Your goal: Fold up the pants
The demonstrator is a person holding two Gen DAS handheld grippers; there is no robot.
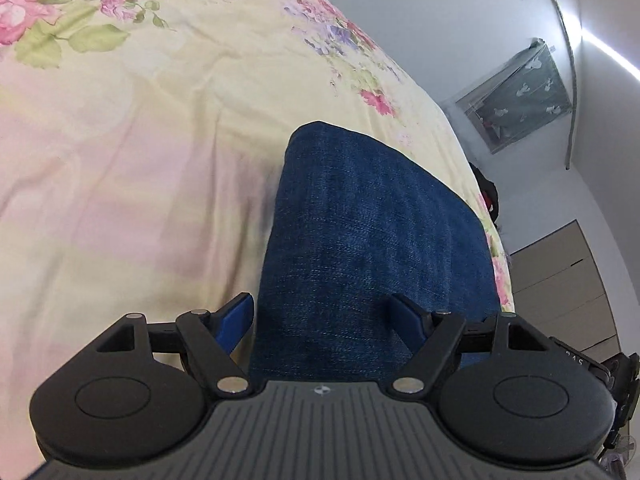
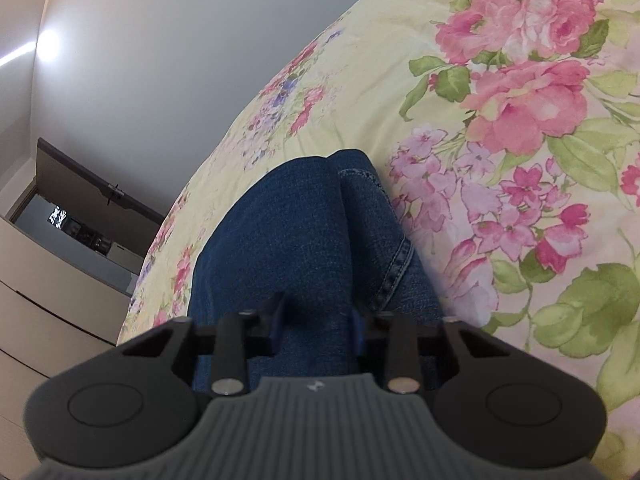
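While the pants [image 1: 372, 240] lie folded on the flowered bed [image 1: 140, 140], left tongs [image 1: 324, 320] spread wide over the denim, gripping nothing; right tongs [image 2: 318, 320] pinch a fabric ridge, probably to lift it for another fold.

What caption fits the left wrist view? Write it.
Left gripper, jaws open, straddling folded blue jeans on a floral bedsheet.

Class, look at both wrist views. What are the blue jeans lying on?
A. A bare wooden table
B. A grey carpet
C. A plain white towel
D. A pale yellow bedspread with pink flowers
D: in both views the jeans rest on a pale yellow bedspread printed with pink flowers; no table, carpet or towel lies beneath them.
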